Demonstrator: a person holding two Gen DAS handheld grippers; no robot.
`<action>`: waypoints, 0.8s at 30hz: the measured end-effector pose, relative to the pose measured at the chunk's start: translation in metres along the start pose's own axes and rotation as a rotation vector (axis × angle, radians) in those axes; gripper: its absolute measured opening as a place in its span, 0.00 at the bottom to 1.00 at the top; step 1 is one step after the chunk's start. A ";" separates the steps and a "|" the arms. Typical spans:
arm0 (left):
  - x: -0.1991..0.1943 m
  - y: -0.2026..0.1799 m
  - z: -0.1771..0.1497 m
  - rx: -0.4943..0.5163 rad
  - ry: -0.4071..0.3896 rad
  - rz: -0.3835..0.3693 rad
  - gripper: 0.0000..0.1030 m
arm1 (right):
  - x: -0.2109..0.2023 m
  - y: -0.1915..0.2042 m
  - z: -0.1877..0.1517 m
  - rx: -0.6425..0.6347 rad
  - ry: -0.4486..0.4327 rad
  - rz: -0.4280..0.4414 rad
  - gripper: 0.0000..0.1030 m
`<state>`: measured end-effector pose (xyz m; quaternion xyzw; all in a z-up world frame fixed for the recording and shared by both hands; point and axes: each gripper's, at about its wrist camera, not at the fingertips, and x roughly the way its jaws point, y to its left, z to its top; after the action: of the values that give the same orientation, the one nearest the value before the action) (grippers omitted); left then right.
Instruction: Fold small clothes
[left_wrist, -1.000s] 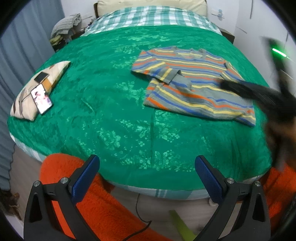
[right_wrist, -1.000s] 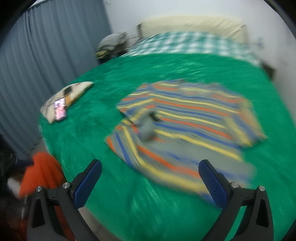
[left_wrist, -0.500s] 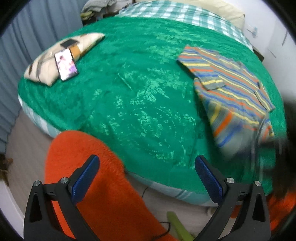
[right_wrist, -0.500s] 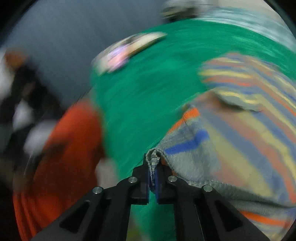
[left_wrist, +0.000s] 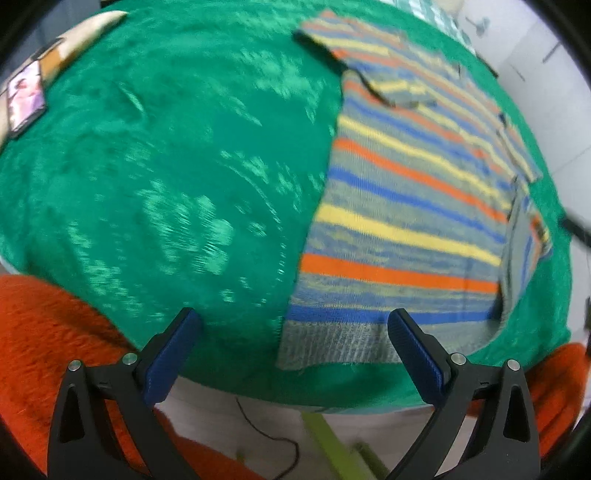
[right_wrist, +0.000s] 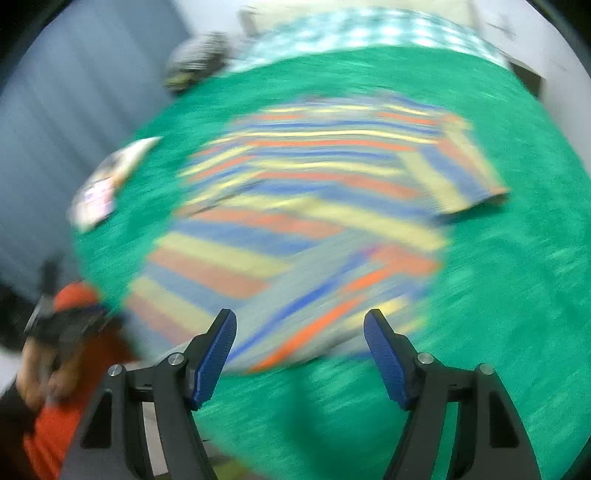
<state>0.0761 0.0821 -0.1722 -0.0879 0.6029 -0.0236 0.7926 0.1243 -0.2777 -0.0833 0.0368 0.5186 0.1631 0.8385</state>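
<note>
A small striped sweater (left_wrist: 413, 206) in grey, blue, orange and yellow lies flat on the green bedspread (left_wrist: 177, 158), its ribbed hem near the bed's front edge. My left gripper (left_wrist: 291, 336) hangs open just above that hem's left corner, with nothing between its blue pads (left_wrist: 173, 354). In the blurred right wrist view the sweater (right_wrist: 295, 214) spreads ahead, one corner folded over near the front. My right gripper (right_wrist: 301, 339) has its jaws opening over that near corner, and its fingers touch no cloth.
A cushion with a lit phone (left_wrist: 26, 96) on it sits at the bed's left edge. Orange fleece (left_wrist: 55, 332) lies below the bed's front edge. A checked blanket (right_wrist: 369, 33) and a clothes heap (right_wrist: 195, 62) are at the far end. Hands (right_wrist: 40, 369) show at the lower left.
The right gripper was shut on the sweater's corner half a second ago and has let it go, jaws now apart. The left gripper came down toward the hem's left corner.
</note>
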 end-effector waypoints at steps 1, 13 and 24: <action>0.005 -0.004 0.000 0.011 0.011 0.007 0.98 | 0.010 -0.015 0.014 0.010 0.019 -0.013 0.69; 0.000 0.008 -0.002 0.003 -0.002 0.014 0.98 | -0.025 0.047 -0.086 -0.588 0.437 0.119 0.08; 0.008 -0.014 -0.002 0.074 -0.021 0.043 0.65 | -0.033 -0.034 -0.113 0.298 0.218 0.227 0.64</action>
<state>0.0774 0.0672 -0.1778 -0.0456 0.5950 -0.0279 0.8020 0.0193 -0.3322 -0.1150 0.2008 0.6171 0.1808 0.7390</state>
